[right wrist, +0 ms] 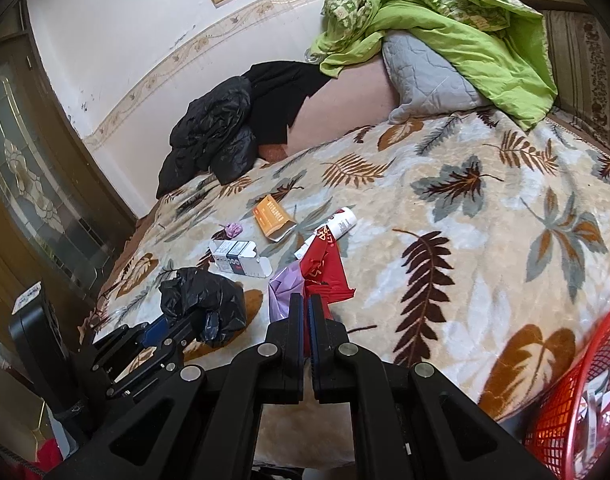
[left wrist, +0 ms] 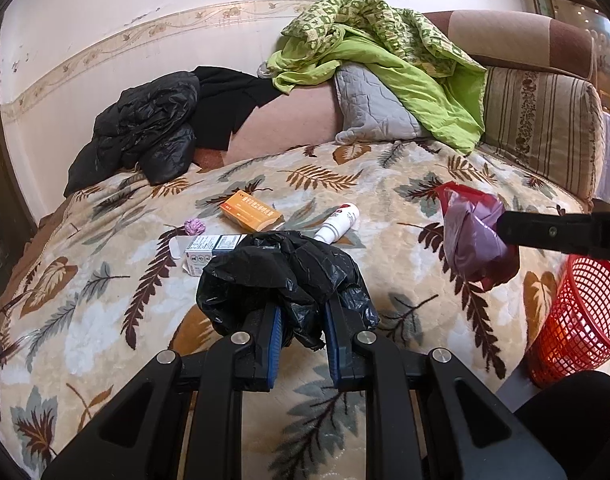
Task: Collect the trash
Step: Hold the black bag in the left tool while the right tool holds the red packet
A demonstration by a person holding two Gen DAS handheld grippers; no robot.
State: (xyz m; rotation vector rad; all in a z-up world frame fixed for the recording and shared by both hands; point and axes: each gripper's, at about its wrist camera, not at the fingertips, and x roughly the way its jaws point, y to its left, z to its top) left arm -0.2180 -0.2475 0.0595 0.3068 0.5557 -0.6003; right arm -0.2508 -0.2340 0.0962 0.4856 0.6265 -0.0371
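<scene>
A cream blanket [left wrist: 233, 292] printed with brown, orange and grey-blue leaves. On it: an orange box [left wrist: 251, 213], a white and grey box [left wrist: 209, 248], a white bottle [left wrist: 339, 224] with a red mark, and a small purple wad [left wrist: 195, 227]. A crumpled black bag [left wrist: 281, 276]. A red and lilac bag [left wrist: 471, 232]; the red part carries gold print. A red mesh basket [left wrist: 581, 320]. A lime green quilt [left wrist: 389, 52], patterned on one side. A grey pillow [left wrist: 375, 108]. A black jacket [left wrist: 145, 132].
</scene>
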